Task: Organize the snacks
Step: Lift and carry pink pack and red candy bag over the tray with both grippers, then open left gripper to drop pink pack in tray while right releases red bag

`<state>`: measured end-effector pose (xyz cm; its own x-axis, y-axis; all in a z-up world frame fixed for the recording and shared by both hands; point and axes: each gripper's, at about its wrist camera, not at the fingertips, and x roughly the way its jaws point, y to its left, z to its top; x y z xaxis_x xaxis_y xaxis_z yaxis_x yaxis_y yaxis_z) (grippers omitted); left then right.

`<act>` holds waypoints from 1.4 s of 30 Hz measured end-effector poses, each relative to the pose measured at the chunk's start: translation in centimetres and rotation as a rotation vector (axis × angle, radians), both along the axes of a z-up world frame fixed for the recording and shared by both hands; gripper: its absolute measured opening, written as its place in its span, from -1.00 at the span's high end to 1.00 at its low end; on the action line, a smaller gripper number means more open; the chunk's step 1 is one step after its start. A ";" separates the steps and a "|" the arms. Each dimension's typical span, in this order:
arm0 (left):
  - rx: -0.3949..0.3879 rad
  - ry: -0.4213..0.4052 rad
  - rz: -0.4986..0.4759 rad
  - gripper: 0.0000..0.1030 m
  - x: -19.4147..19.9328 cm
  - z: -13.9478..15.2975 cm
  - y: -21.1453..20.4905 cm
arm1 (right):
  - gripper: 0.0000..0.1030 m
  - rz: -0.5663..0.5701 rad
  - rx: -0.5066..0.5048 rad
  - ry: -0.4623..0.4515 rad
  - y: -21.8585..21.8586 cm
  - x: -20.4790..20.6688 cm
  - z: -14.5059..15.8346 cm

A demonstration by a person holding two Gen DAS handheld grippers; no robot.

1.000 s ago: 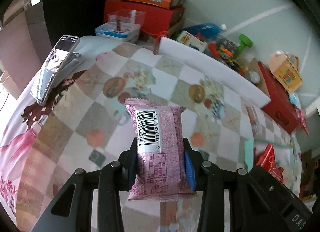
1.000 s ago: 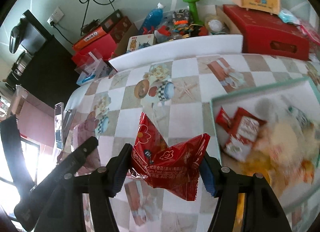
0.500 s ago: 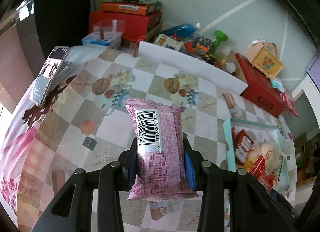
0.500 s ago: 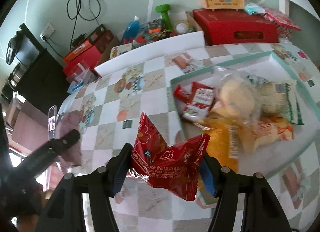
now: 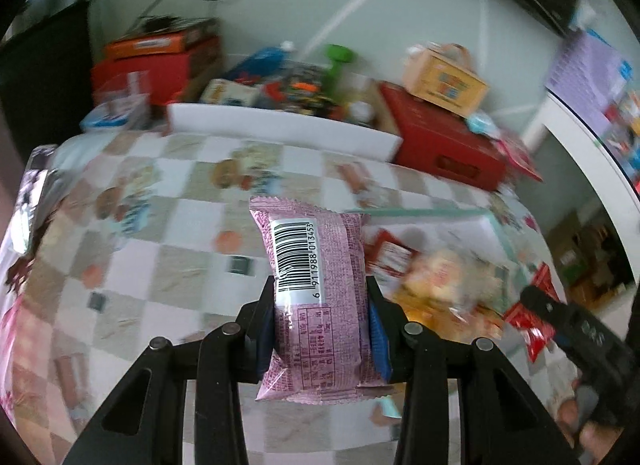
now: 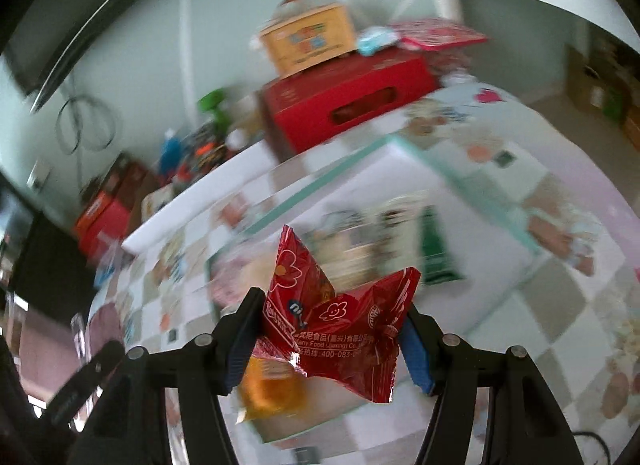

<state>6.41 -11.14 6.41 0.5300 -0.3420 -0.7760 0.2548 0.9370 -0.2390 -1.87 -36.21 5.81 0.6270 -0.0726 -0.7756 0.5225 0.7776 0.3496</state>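
My left gripper (image 5: 320, 329) is shut on a pink snack packet (image 5: 316, 297) with a white barcode label, held upright above the checked tablecloth. My right gripper (image 6: 332, 333) is shut on a crumpled red snack bag (image 6: 340, 321), hanging over a white tray with a mint-green rim (image 6: 404, 145) that holds several snack packs. In the left wrist view that tray (image 5: 416, 211) lies to the right of the pink packet, and the right gripper (image 5: 556, 317) shows at the right edge with the red bag (image 5: 528, 321) in it.
Along the table's far side stand a long white box (image 5: 280, 129), a red box (image 5: 440, 145) with a yellow carton (image 5: 444, 81) on top, more red boxes (image 5: 156, 69) and a green dumbbell (image 5: 336, 61). A phone (image 5: 28, 201) lies at the left edge. Both views are motion-blurred.
Both grippers have swung right across the table with their packets still held. The tray has come into the left view, and the right gripper now hangs over it.
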 end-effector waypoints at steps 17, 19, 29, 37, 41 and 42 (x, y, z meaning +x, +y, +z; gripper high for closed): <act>0.110 -0.028 -0.182 0.20 -0.8 -3.6 -9.4 | -0.30 0.077 0.015 0.033 -2.0 2.8 -4.0; 0.118 -0.037 -0.185 0.20 -0.5 -3.8 -9.7 | -0.30 0.075 0.008 0.033 -2.2 3.1 -4.3; 0.141 -0.075 -0.190 0.19 0.8 -4.5 -11.1 | -0.30 0.080 -0.017 0.026 -2.5 4.4 -5.2; 0.118 -0.073 -0.208 -0.30 0.9 -4.3 -11.3 | -0.41 0.072 -0.013 0.044 -2.6 4.5 -5.4; 0.122 -0.087 -0.219 -0.34 0.4 -3.8 -11.4 | -0.46 0.069 -0.014 0.053 -2.6 4.3 -5.3; 0.122 -0.091 -0.219 -0.35 0.3 -3.7 -11.3 | -0.46 0.069 -0.016 0.059 -2.6 4.3 -5.3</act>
